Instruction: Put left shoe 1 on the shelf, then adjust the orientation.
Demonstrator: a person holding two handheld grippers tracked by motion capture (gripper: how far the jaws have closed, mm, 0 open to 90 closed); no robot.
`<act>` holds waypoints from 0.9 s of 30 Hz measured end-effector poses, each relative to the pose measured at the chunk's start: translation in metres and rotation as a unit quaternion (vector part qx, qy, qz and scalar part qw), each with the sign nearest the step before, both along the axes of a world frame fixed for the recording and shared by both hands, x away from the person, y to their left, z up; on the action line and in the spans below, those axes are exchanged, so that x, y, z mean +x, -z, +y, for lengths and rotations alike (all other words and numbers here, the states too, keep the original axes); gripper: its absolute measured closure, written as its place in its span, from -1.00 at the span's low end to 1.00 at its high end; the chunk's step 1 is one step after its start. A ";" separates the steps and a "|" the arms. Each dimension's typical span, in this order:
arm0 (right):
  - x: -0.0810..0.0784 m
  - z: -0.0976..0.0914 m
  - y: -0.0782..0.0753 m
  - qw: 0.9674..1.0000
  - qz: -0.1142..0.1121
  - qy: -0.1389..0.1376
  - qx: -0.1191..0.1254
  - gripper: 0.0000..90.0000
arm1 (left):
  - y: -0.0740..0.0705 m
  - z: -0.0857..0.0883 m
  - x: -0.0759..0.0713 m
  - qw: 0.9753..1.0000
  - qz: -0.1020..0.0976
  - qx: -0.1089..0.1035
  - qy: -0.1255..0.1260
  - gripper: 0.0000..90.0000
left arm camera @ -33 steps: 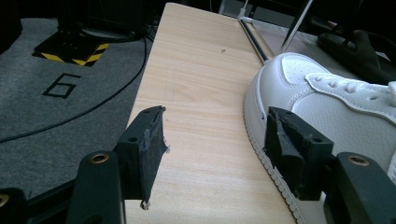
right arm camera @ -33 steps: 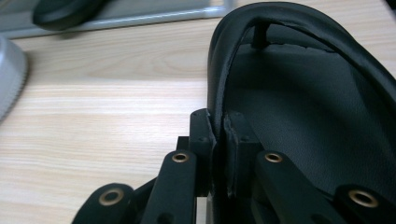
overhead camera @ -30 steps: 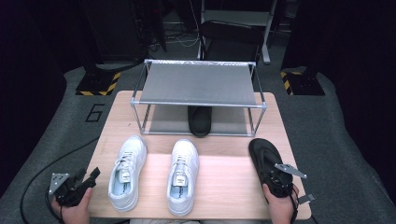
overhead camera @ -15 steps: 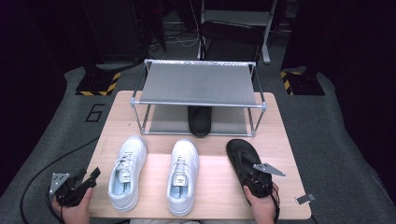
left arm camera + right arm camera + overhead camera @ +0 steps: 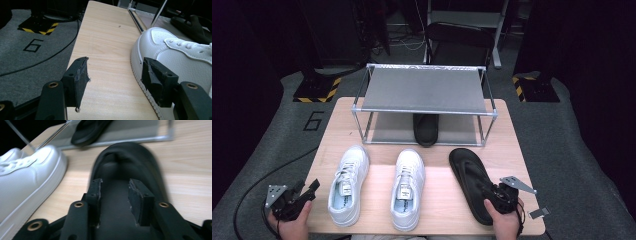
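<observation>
A black slipper (image 5: 468,170) (image 5: 125,157) lies on the wooden table (image 5: 437,210) at the right, toe pointing to the rack. My right gripper (image 5: 493,194) (image 5: 113,195) is shut on its heel end, a jaw on each side. Two white sneakers (image 5: 347,182) (image 5: 408,185) stand side by side left of it. A second black slipper (image 5: 426,129) (image 5: 87,130) rests under the metal rack (image 5: 424,90). My left gripper (image 5: 309,187) (image 5: 115,77) hangs open at the table's front left corner, beside the left white sneaker (image 5: 180,55), holding nothing.
The rack has a grey top shelf and thin metal legs at the table's back. A cable (image 5: 272,172) trails over the grey carpet at the left. Bare wood shows between the sneakers and the rack. Dark equipment stands behind the table.
My right gripper has dragged the black slipper from the table's right edge leftward and a little forward, toward the sneakers. The left gripper has stayed put.
</observation>
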State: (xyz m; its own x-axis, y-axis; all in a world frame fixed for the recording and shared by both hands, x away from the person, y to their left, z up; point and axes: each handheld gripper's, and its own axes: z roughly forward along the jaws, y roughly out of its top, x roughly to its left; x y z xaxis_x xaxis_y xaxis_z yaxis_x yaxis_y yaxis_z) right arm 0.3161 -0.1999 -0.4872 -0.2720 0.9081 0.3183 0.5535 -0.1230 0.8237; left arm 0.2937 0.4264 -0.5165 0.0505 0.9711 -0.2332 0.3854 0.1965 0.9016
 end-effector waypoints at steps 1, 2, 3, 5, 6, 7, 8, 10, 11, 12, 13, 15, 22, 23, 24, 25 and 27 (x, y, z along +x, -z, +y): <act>-0.001 -0.005 -0.001 1.000 -0.004 0.010 -0.005 0.33 | 0.000 0.000 0.000 1.000 -0.003 -0.001 -0.002 -0.16; -0.001 -0.009 -0.002 1.000 -0.006 0.020 -0.013 0.29 | 0.000 0.001 0.000 1.000 -0.003 -0.002 0.001 -0.16; -0.001 -0.013 -0.002 0.999 -0.010 0.031 -0.024 0.27 | 0.000 0.001 0.000 1.000 -0.005 -0.003 -0.001 -0.16; 0.001 -0.021 -0.001 0.998 -0.007 0.045 -0.034 0.19 | 0.000 0.002 0.000 1.000 -0.003 -0.004 0.000 -0.16; 0.002 -0.024 0.001 0.998 -0.001 0.048 -0.033 0.17 | 0.000 0.002 0.000 1.000 0.000 -0.002 0.001 -0.16; 0.004 -0.027 0.004 0.998 0.005 0.055 -0.033 0.16 | 0.000 0.002 0.000 1.000 0.000 -0.002 0.001 -0.16; 0.005 -0.029 0.007 0.998 0.012 0.057 -0.034 0.16 | 0.000 0.001 0.001 1.000 0.000 -0.002 0.000 -0.16; 0.008 -0.031 0.012 0.998 0.029 0.052 -0.024 0.14 | 0.001 0.000 0.002 1.000 -0.009 -0.002 -0.002 -0.16; 0.010 -0.032 0.016 0.998 0.035 0.049 -0.016 0.14 | 0.000 0.000 0.001 1.000 0.000 -0.002 0.003 -0.16; 0.012 -0.033 0.019 0.998 0.040 0.045 -0.010 0.14 | 0.000 0.000 0.001 1.000 0.000 -0.001 0.002 -0.16; 0.013 -0.033 0.021 0.998 0.042 0.041 -0.001 0.17 | 0.000 0.001 0.001 1.000 0.003 -0.001 0.003 -0.16; 0.016 -0.034 0.023 0.998 0.046 0.029 0.014 0.27 | 0.000 0.001 0.001 1.000 0.002 -0.002 0.002 -0.16; 0.017 -0.030 0.024 0.999 0.045 0.024 0.016 0.47 | 0.001 0.001 0.002 1.000 0.005 0.000 -0.001 -0.16; 0.017 -0.029 0.024 0.999 0.046 0.025 0.016 0.47 | 0.002 0.000 0.002 1.000 0.002 -0.001 0.000 -0.16; 0.017 -0.029 0.024 0.999 0.046 0.023 0.015 0.48 | 0.002 0.000 0.003 1.000 0.000 -0.001 -0.002 -0.16; 0.016 -0.028 0.024 0.999 0.046 0.020 0.016 0.48 | 0.002 0.000 0.002 1.000 0.002 -0.001 -0.001 -0.16; 0.016 -0.024 0.024 0.999 0.045 0.019 0.014 0.49 | 0.002 0.000 0.002 1.000 0.001 -0.001 -0.002 -0.16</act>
